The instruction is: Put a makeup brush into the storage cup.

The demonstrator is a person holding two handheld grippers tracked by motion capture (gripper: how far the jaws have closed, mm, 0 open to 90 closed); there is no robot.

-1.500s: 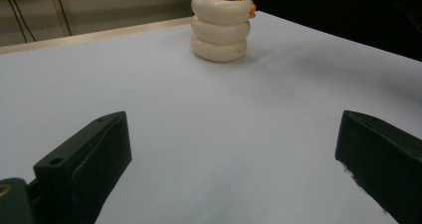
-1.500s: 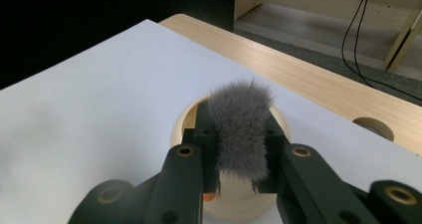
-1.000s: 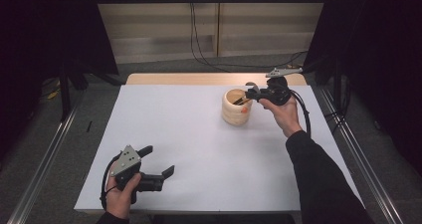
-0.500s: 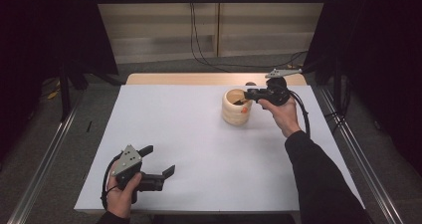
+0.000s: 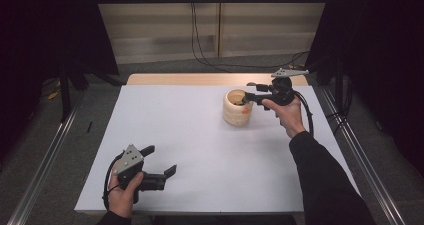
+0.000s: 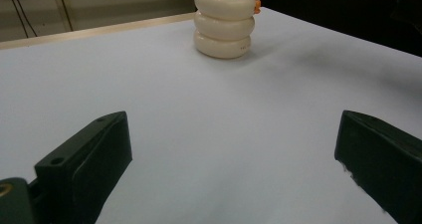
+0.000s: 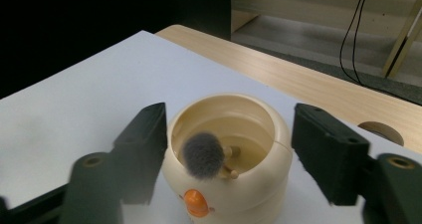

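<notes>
Cream ribbed pot (image 5: 236,107): three stacked bulges, open top, small orange knob (image 7: 197,202) low on its wall; stands upright on the white table sheet (image 5: 200,150), far right of centre, near the bare wooden edge (image 5: 190,79) at the back. In the left gripper view the pot (image 6: 224,27) shows well ahead, far from that gripper's jaws.

Brush: grey fluffy head (image 7: 203,155) on a pale wooden handle, lying tilted inside the pot, head up against the near inner wall, touched by neither jaw.

Right gripper (image 5: 248,96): held level in the person's right hand (image 5: 286,116), just above the pot's rim; jaws have just been opening and now stand wide. In the right gripper view the two black jaws flank the pot's upper bulge; whether the left one touches the wall cannot be told, the right one is apart from it; nothing is clamped.

Left gripper (image 5: 159,161): held in the left hand (image 5: 125,190) at the near left corner of the sheet, well apart from the pot; jaws spread wide, with bare sheet between them

Dark floor and black cables (image 5: 200,40) beyond the table
</notes>
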